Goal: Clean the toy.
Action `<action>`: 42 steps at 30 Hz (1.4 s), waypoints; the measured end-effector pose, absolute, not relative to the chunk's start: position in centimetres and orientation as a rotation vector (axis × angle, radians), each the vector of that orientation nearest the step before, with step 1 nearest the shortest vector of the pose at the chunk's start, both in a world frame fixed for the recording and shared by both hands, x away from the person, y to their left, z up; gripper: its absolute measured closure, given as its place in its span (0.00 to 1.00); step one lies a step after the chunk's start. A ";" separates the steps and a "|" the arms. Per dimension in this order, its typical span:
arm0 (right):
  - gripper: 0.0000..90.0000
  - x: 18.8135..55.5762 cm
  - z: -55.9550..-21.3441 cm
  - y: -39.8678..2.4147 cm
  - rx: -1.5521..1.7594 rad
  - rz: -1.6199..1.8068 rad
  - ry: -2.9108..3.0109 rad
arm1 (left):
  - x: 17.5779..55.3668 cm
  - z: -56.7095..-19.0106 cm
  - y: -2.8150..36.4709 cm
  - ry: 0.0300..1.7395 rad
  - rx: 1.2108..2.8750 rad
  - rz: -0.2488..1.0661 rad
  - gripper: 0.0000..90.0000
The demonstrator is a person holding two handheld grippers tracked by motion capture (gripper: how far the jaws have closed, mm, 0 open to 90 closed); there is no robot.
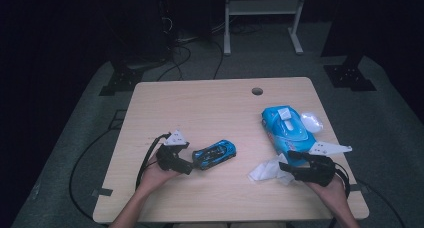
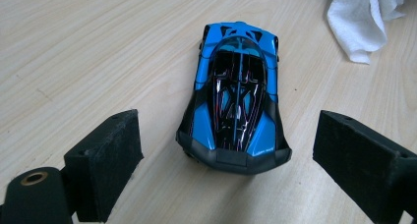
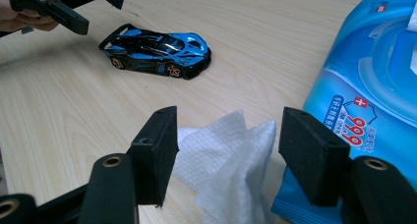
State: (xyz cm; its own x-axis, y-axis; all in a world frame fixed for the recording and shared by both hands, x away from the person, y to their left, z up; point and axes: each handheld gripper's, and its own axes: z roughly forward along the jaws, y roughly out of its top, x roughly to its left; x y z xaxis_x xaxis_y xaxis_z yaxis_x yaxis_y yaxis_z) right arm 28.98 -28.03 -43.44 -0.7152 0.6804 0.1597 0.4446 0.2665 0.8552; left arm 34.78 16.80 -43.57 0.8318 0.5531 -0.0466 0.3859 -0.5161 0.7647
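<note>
Toy car (image 2: 235,98), glossy blue and black, sits mid-tabletop (image 1: 200,108) on pale woodgrain with bare room behind; left gripper (image 2: 226,160) fingers released around its rear, apart. Right gripper (image 3: 226,150) fingers spread, crumpled white wipe (image 3: 226,165) between them.

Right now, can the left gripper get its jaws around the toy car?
Probably yes. The left gripper is open, its jaws standing wider than the blue toy car, whose near end lies just ahead between them on bare table. Nothing blocks the way.
</note>
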 end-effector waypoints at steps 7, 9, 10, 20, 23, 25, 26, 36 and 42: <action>0.43 29.0 -43.4 -28.0 1.040 1.426 2.296 | 34.4 -43.7 17.5 0.700 2.162 0.262 0.12; 0.42 29.0 -43.4 -28.0 1.042 1.424 2.296 | 34.2 -43.7 17.7 0.702 2.159 0.264 0.12; 0.42 29.0 -43.4 -28.0 1.042 1.424 2.296 | 34.2 -43.7 17.8 0.702 2.157 0.263 0.12; 0.42 28.9 -43.5 -27.8 1.039 1.419 2.304 | 33.5 -43.6 18.7 0.712 2.151 0.271 0.12; 0.42 29.0 -43.5 -27.7 1.040 1.418 2.305 | 33.3 -43.6 19.0 0.713 2.155 0.273 0.12; 0.42 28.9 -43.5 -27.7 1.040 1.425 2.301 | 33.2 -43.6 19.2 0.718 2.147 0.274 0.12; 0.42 28.9 -43.6 -27.8 1.041 1.424 2.303 | 33.1 -43.6 19.3 0.718 2.145 0.275 0.12; 0.41 28.8 -43.7 -27.8 1.042 1.429 2.298 | 32.6 -43.9 20.0 0.735 2.133 0.272 0.11; 0.40 28.8 -43.9 -27.9 1.051 1.430 2.282 | 32.1 -44.3 20.8 0.764 2.095 0.271 0.11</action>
